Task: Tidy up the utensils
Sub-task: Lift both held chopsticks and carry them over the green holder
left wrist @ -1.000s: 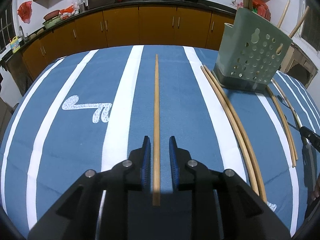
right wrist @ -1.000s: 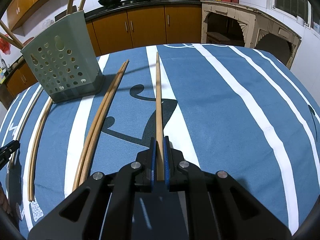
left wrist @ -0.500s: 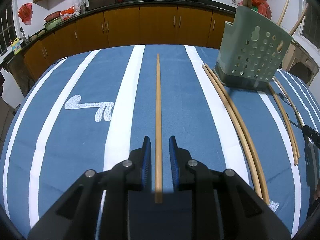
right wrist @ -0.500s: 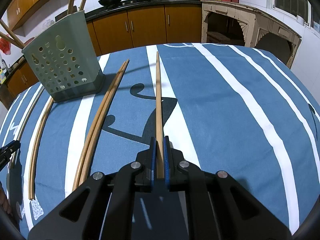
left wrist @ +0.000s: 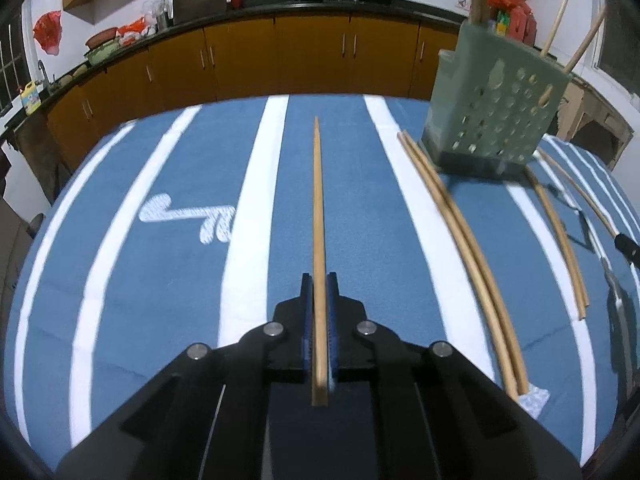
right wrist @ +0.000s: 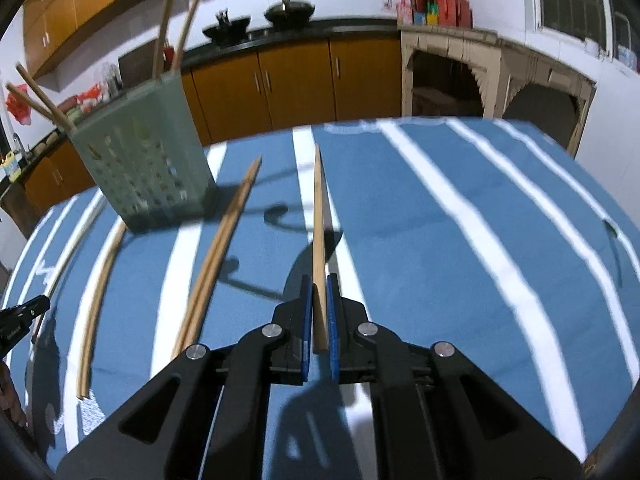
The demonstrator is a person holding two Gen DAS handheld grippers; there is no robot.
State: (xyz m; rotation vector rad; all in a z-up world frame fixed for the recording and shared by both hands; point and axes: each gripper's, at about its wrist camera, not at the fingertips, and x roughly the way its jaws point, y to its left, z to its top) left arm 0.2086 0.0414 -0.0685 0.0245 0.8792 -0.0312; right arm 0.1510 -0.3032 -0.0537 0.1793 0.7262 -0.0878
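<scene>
Your left gripper [left wrist: 319, 280] is clamped on a chopstick [left wrist: 318, 208] lying left of the green holder [left wrist: 492, 120]; your right gripper [right wrist: 319, 282] pinches another chopstick [right wrist: 319, 216] right of that holder [right wrist: 148, 168].

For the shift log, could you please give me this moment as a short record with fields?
surface: blue cloth with white stripes
left gripper: shut on a wooden chopstick
right gripper: shut on another chopstick
holder: green perforated utensil basket, upright, chopsticks standing in it
loose on cloth: pair of chopsticks beside the basket, more on its far side
</scene>
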